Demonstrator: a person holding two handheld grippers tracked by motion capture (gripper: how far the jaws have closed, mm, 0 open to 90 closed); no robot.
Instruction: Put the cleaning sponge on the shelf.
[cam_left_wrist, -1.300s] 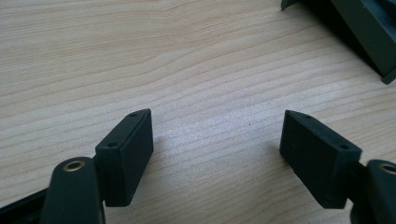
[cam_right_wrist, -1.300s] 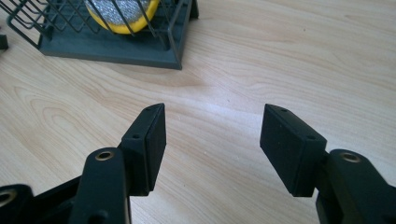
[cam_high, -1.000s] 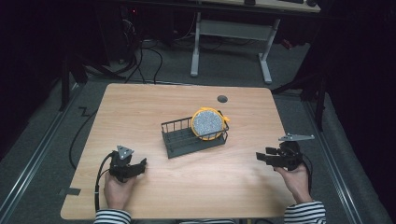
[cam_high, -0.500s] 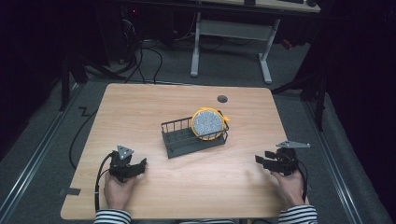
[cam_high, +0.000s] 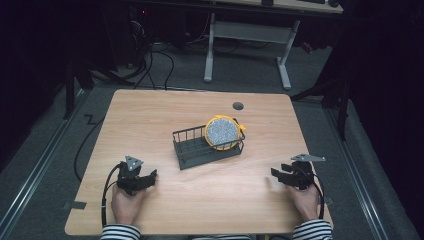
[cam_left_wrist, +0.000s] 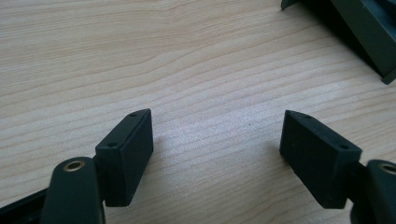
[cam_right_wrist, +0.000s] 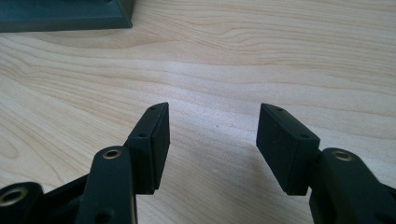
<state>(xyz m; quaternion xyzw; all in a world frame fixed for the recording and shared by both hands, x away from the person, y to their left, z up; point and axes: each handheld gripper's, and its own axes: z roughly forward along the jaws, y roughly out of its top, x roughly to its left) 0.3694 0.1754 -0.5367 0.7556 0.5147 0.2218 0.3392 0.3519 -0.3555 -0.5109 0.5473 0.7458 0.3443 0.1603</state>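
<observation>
Currently, I log both grippers empty, left gripper (cam_high: 150, 175) and right gripper (cam_high: 276, 174) jaws apart on table (cam_high: 165, 110); next, I judge, reaching plate (cam_high: 223, 132) in rack (cam_high: 192, 152).

From my high view, the plate (cam_high: 223, 132) stands on edge in the rack (cam_high: 192, 148), whose wires hide its lower rim, and its speckled pattern is too small for me to make out. In the left gripper view, the picture's top right corner cuts the rack (cam_left_wrist: 369, 32) to a dark corner piece. In the right gripper view, the top edge crops the rack (cam_right_wrist: 65, 16) to its base.
</observation>
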